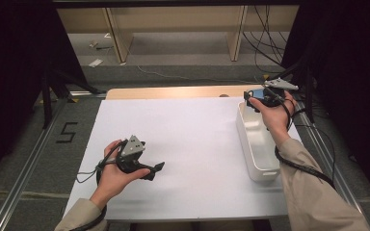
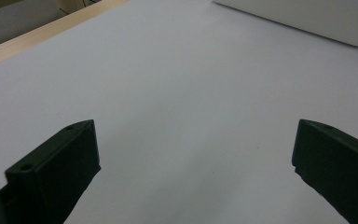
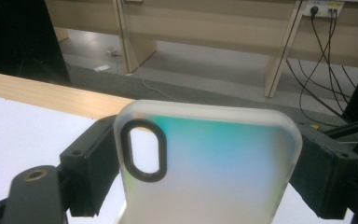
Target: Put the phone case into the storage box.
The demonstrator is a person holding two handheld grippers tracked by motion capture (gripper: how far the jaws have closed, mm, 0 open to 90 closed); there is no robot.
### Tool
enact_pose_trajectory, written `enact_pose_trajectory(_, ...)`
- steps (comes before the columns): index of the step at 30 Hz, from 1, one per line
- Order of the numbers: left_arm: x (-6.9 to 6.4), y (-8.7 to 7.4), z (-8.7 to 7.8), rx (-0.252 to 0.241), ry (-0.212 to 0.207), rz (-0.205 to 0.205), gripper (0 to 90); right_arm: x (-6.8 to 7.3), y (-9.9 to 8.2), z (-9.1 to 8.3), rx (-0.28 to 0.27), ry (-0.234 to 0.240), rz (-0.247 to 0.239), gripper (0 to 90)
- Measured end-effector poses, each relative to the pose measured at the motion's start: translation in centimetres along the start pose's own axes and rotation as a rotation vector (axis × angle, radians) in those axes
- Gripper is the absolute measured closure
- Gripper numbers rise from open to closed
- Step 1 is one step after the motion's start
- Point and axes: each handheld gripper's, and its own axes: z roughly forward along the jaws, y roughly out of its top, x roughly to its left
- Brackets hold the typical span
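A translucent phone case [image 3: 209, 163], tinted teal to blue with a black-rimmed camera opening, stands upright between the jaws of my right gripper [image 3: 205, 172], which is shut on its two long edges. From above, that right gripper [image 1: 260, 99] hovers over the far end of a white bin [image 1: 256, 144] at the right of the table, with the blue of the case just showing. My left gripper [image 1: 151, 169] rests low over the white sheet [image 1: 188, 144] at the near left, jaws wide open with nothing between them. Its black fingers [image 2: 56, 168] frame bare white surface.
The white bin [image 2: 307, 18] lies ahead of the left gripper. A strip of bare wooden tabletop [image 1: 173, 92] runs along the far edge. Beyond it are shelf legs and cables on the floor. Black curtains flank both sides.
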Motion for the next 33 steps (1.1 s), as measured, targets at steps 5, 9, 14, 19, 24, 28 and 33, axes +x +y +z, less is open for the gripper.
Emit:
enact_pose_trajectory(5,0.01,-0.01,-0.01,0.0,0.0,0.0,0.2,0.04,-0.06,0.14,0.004,-0.003,-0.003,18.6)
enact_pose_trajectory(9,0.01,-0.02,0.01,0.0,-0.001,0.0,0.2,0.04,-0.11,0.22,0.006,-0.001,-0.003,18.5)
enact_pose_trajectory(14,0.0,-0.02,0.04,-0.002,-0.001,-0.001,0.2,0.05,-0.16,0.31,0.008,-0.003,-0.002,18.5)
enact_pose_trajectory(19,0.0,-0.02,0.06,-0.002,-0.003,0.0,0.2,0.08,-0.25,0.43,0.015,0.001,-0.004,18.6)
enact_pose_trajectory(24,-0.03,-0.03,0.06,-0.001,-0.003,0.0,0.2,0.15,-0.31,0.6,0.016,-0.001,-0.006,18.5)
enact_pose_trajectory(28,-0.08,0.0,0.05,-0.002,-0.005,-0.001,0.2,0.18,-0.28,0.7,0.017,-0.002,-0.004,18.6)
enact_pose_trajectory(33,-0.05,-0.03,0.07,-0.001,-0.004,-0.001,0.3,0.14,-0.34,0.79,0.019,-0.001,-0.002,18.5)
